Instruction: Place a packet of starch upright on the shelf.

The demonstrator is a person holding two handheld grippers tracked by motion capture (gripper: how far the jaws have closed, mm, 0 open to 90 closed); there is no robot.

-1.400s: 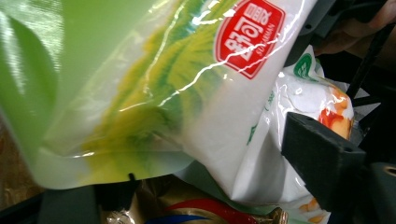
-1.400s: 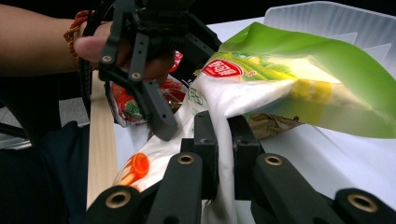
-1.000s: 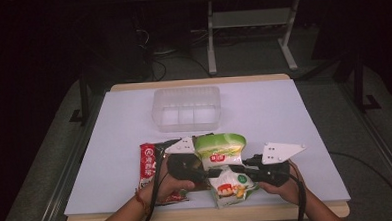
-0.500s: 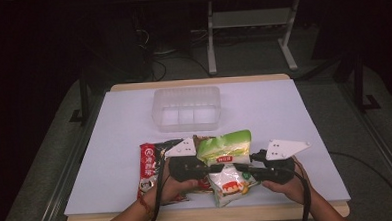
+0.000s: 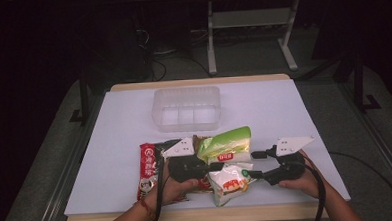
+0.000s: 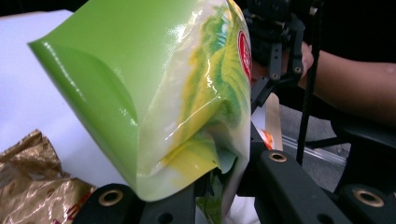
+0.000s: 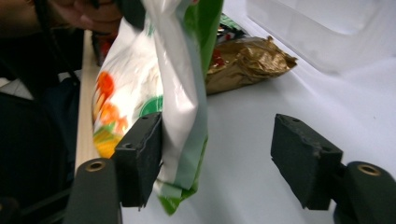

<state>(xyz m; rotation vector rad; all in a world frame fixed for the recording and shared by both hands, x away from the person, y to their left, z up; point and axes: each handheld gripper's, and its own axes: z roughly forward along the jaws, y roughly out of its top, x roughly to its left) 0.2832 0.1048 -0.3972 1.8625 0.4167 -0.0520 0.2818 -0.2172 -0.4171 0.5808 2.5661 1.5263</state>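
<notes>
On the white table (image 5: 304, 116), one clear tub (image 5: 187, 108) sits empty. Near it, the left gripper (image 5: 212, 166) clamps the green packet (image 5: 226, 144); the right gripper (image 5: 249, 164), jaws just parted, releases it.

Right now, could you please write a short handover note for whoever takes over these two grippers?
Left gripper: jaws have just been closing and are shut on the green snack bag, holding it above the table.
Right gripper: jaws have just been opening; they stand apart, one pad beside the bag's edge, not clamping it.
Other things: white snack bag, red packet and gold packet lie at the near edge; the clear plastic container sits farther back.
Done: green bag passed to the left gripper.
Left: probably carrying the bag to the container.
</notes>
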